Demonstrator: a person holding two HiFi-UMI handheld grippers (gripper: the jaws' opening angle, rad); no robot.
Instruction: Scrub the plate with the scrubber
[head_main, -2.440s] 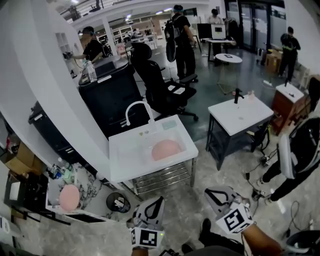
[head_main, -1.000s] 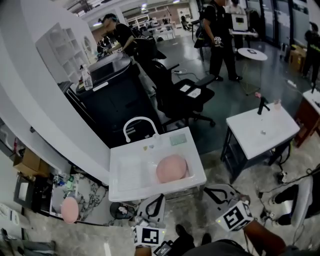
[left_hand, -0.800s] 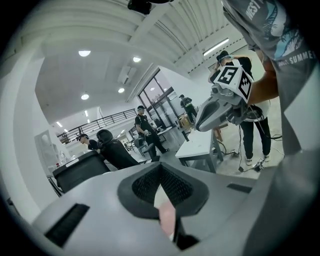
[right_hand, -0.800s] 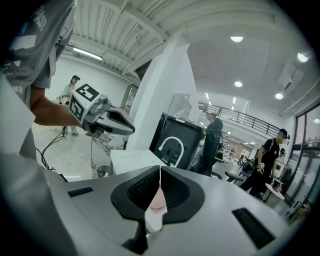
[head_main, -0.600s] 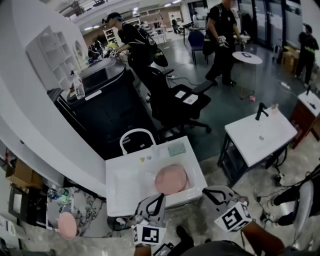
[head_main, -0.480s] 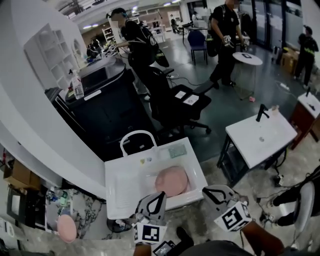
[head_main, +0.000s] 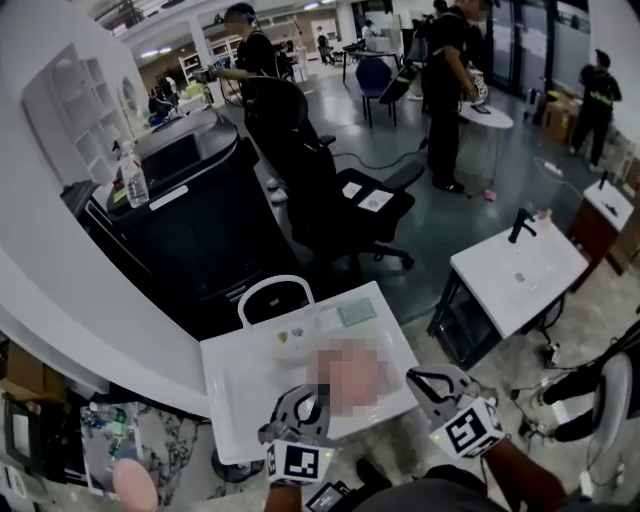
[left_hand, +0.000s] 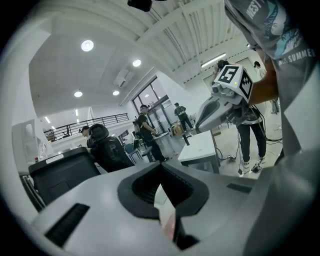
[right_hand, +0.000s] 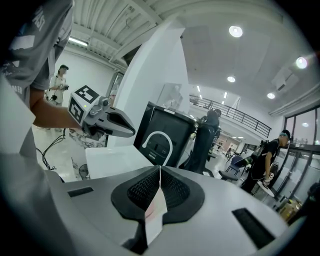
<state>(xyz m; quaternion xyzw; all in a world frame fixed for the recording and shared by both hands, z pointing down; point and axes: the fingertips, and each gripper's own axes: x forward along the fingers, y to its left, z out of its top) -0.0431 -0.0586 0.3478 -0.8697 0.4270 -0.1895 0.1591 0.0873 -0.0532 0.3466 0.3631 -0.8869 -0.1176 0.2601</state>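
Observation:
A pink plate (head_main: 350, 375) lies in the basin of the white sink unit (head_main: 235, 385), its detail blurred. A pale green scrubber pad (head_main: 355, 313) rests on the sink's back ledge beside the white arched faucet (head_main: 275, 293). My left gripper (head_main: 318, 395) is shut and empty, at the sink's front edge just left of the plate. To the plate's right, my right gripper (head_main: 415, 378) is also shut and empty. In the left gripper view the closed left gripper (left_hand: 161, 182) sees the right gripper (left_hand: 212, 107). The right gripper (right_hand: 159, 175) faces the faucet (right_hand: 158, 137).
Behind the sink stand a black cabinet (head_main: 190, 205) with a spray bottle (head_main: 131, 177) on it and a black office chair (head_main: 300, 150). A second white sink table (head_main: 515, 265) is at the right. Several people stand at the back. A pink object (head_main: 135, 485) lies bottom left.
The sink has come much closer; both grippers now reach its front edge beside the plate. Both jaws stayed shut. People in the background have shifted.

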